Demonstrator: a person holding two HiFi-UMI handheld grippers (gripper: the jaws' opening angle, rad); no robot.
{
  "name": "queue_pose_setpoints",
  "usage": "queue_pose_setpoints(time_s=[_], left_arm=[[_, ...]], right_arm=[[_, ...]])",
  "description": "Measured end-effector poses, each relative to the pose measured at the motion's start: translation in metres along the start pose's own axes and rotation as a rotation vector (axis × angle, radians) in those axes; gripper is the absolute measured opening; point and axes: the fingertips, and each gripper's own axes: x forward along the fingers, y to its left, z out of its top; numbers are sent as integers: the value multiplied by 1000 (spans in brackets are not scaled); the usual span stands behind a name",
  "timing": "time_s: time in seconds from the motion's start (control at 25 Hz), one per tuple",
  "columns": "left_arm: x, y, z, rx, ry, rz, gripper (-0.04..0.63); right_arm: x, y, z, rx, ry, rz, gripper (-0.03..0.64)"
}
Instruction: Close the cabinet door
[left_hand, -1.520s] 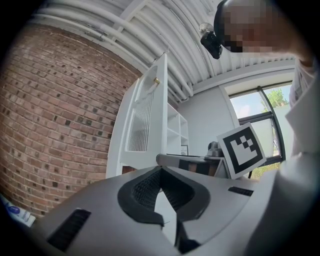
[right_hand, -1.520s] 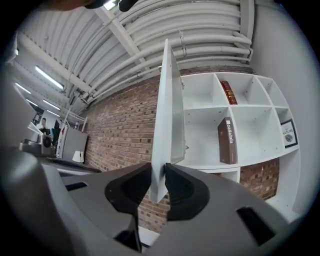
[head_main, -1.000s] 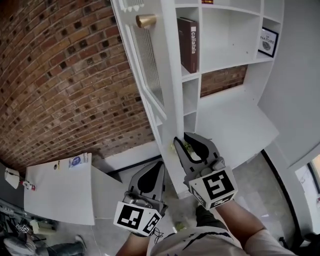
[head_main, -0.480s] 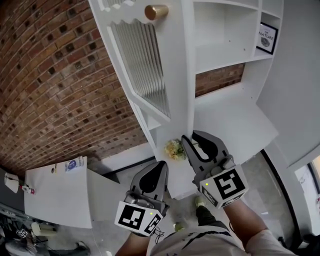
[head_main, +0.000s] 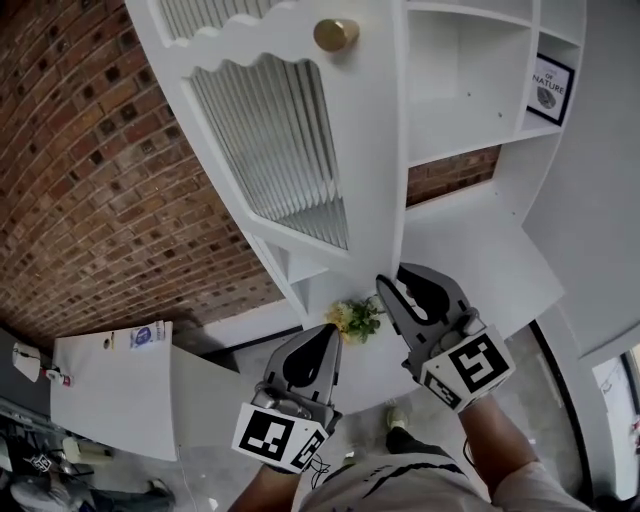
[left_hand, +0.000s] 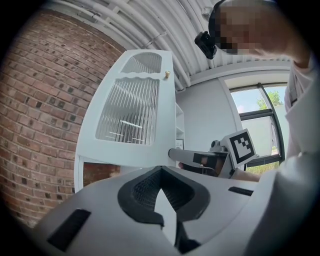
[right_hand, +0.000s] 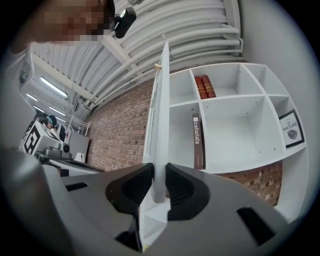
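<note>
Compared with a second ago, the cabinet door has swung further toward the open shelves; its ribbed glass face shows wider in the head view, the brass knob sits more to the right, and the brown book is now covered there. The right gripper has its jaws clamped on the door's free edge, low down; the left gripper hangs beside it, jaws together on nothing. A small yellow-green plant stands on the low ledge near the door's lower edge. Behind is a rough red brick wall; the cabinet is smooth and white; the glass panel has a wavy top.
</note>
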Motion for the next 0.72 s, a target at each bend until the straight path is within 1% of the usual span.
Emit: queue_pose_setpoints(time_s=[0.36,0.56,0.72], left_arm=[[44,5,3,4,-3,71,11],[60,13,3,10,-11,110,11],[71,16,7,28,-19,139,11]], right_arm=[[29,-64,-4,25,-1,38,87],[45,-86,-10,24,-3,73,97],[57,-101,-13,6,-14,77,107]])
